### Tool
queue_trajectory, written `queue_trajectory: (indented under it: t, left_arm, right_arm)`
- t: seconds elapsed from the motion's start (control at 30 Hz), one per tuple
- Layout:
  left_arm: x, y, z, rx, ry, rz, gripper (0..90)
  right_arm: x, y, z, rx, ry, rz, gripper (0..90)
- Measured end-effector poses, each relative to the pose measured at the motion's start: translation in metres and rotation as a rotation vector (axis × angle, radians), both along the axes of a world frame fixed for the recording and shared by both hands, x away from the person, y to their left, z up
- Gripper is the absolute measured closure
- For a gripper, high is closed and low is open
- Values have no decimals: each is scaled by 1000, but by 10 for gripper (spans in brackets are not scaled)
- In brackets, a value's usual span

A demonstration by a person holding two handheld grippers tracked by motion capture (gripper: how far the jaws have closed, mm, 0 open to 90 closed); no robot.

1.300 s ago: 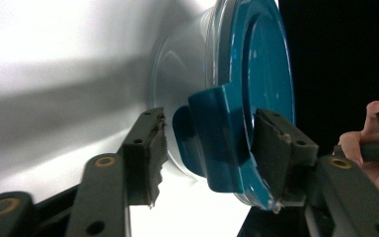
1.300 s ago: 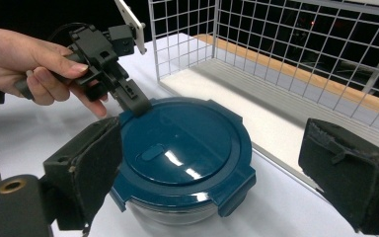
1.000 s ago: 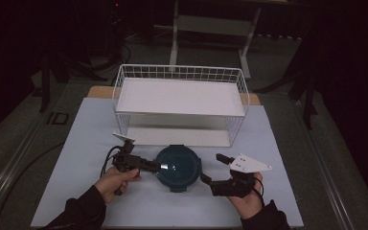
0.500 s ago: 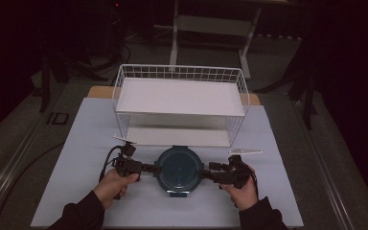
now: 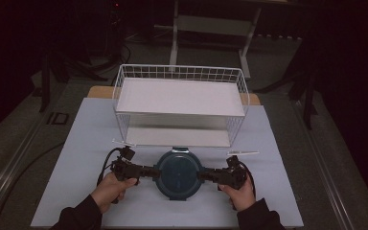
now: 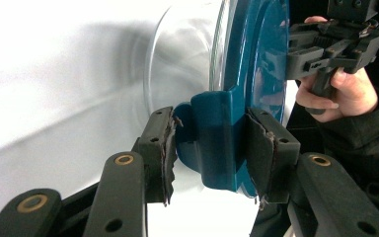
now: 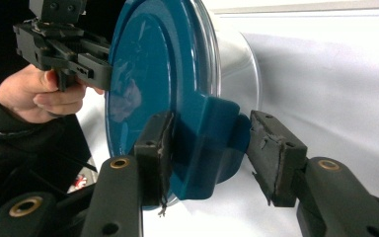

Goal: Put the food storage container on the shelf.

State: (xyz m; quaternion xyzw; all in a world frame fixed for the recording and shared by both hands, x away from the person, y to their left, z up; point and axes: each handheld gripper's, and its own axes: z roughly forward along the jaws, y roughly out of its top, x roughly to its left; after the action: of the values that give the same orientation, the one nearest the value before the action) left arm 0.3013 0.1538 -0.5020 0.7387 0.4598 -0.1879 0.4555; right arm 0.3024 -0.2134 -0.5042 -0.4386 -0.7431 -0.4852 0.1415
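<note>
A round clear container with a teal lid (image 5: pixel 177 172) sits on the white table near the front edge. My left gripper (image 5: pixel 154 171) is shut on the lid's left latch tab (image 6: pixel 217 143), with both pads pressed against it. My right gripper (image 5: pixel 202 175) comes in from the opposite side, and its jaws have just been closing around the right latch tab (image 7: pixel 207 143). One pad lies flat on that tab and the other meets it at the tab's edge. Each gripper view shows the other hand and gripper across the lid.
A white wire basket shelf (image 5: pixel 182 73) stands behind the container, its lower level open toward me. A thin white stick (image 5: pixel 242 153) lies to the right of the container and another (image 5: pixel 120 142) to its left. White table (image 5: pixel 287 191) extends on both sides.
My right hand has come down and in toward the container's right side, and its jaws have narrowed around the right tab. The left gripper has stayed on the left tab.
</note>
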Motion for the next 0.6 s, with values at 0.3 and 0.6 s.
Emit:
queue_trajectory:
  t: [0.3,0.6]
  left_arm:
    - [-8,-4,3,15,-40,20,569]
    - [-16,-4,6,53,-28,61,569]
  right_arm:
    - [-3,-1,-2,14,40,-26,535]
    - [-8,2,1,28,56,-42,552]
